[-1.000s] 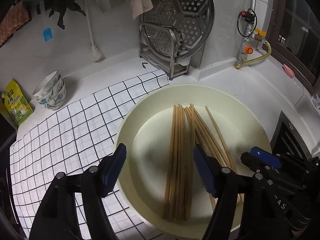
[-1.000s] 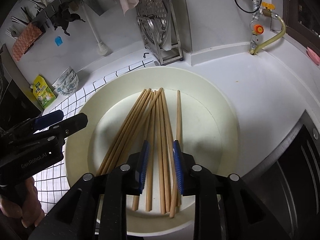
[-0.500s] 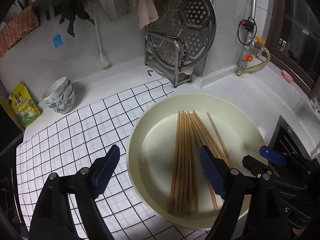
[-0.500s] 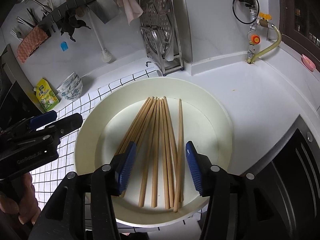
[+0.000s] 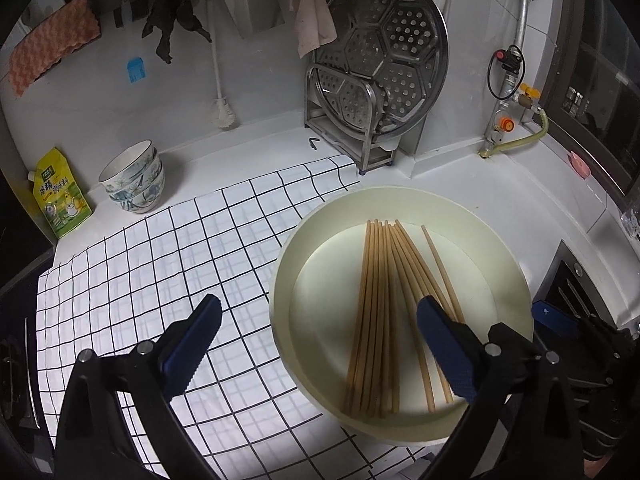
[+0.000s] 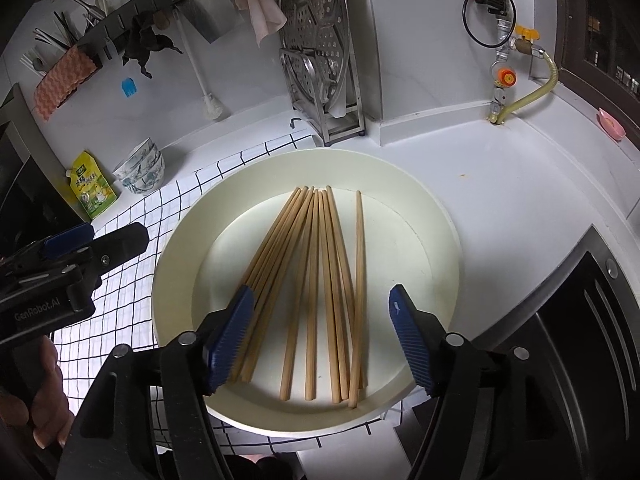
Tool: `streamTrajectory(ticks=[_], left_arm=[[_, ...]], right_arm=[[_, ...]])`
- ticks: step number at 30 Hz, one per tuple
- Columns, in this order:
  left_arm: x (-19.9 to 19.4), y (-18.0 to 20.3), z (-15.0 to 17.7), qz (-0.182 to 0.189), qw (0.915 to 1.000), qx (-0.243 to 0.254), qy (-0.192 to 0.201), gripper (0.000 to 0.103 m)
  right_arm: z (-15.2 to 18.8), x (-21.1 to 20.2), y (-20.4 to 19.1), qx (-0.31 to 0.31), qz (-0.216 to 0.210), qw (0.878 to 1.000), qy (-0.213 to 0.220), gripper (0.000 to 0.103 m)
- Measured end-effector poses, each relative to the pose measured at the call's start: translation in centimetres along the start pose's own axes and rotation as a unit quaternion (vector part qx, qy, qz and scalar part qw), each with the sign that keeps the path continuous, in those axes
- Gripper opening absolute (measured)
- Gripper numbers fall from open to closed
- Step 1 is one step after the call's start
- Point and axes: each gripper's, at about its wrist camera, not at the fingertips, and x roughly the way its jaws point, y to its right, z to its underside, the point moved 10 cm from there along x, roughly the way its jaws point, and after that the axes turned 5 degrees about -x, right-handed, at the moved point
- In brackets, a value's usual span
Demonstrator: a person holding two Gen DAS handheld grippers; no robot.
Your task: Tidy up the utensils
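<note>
A big cream bowl [image 6: 440,216] sat on the white counter [image 6: 500,184], with its left side resting on a checked cloth [image 5: 160,248]. Inside the bowl lay a bunch of wooden chopsticks [image 6: 316,280], flat on the bottom. Their far tips sat close together and their near ends spread out like a fan, and one stick lay a little apart on the right side. The right gripper [image 6: 320,338] hung over the near ends of the chopsticks. Its jaws were opening, with blue pads on each side, and nothing was pinched between them (the sticks lay lower down in the bowl). The left gripper [image 5: 318,354] hung over the near left edge of the bowl. Its jaws were opening too, very wide, one finger over the cloth and one over the sticks, and it held nothing. A hand [image 6: 28,396] could be seen holding the left gripper's handle. At the back of the counter stood a metal rack [image 5: 340,120] with a round steamer plate [image 5: 384,60] leaning in it. Near the back left corner sat a stack of patterned bowls [image 5: 134,178] and a yellow pouch [image 5: 60,196]. A small pink thing [image 6: 610,122], maybe a soap dish, sat by the window at the far right.
</note>
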Motion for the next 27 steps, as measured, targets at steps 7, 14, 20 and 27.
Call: streamTrajectory(ticks=[7, 14, 20, 27], left_arm=[[-0.3, -0.5, 0.1, 0.003, 0.9999, -0.009, -0.005, 0.097], [-0.5, -0.8, 0.2, -0.009, 0.9999, -0.009, -0.003, 0.097], [-0.8, -1.2, 0.3, -0.036, 0.9994, 0.001, 0.001, 0.097], [-0.8, -1.4, 0.4, -0.038, 0.9993, 0.001, -0.006, 0.097]], right_arm=[[0.1, -0.1, 0.0, 0.011, -0.004, 1.000, -0.006, 0.071], [0.1, -0.2, -0.4, 0.010, -0.007, 1.000, -0.007, 0.071], [0.3, -0.2, -0.7, 0.008, -0.007, 1.000, -0.008, 0.071], [0.1, -0.4, -1.1, 0.004, -0.011, 1.000, -0.007, 0.071]])
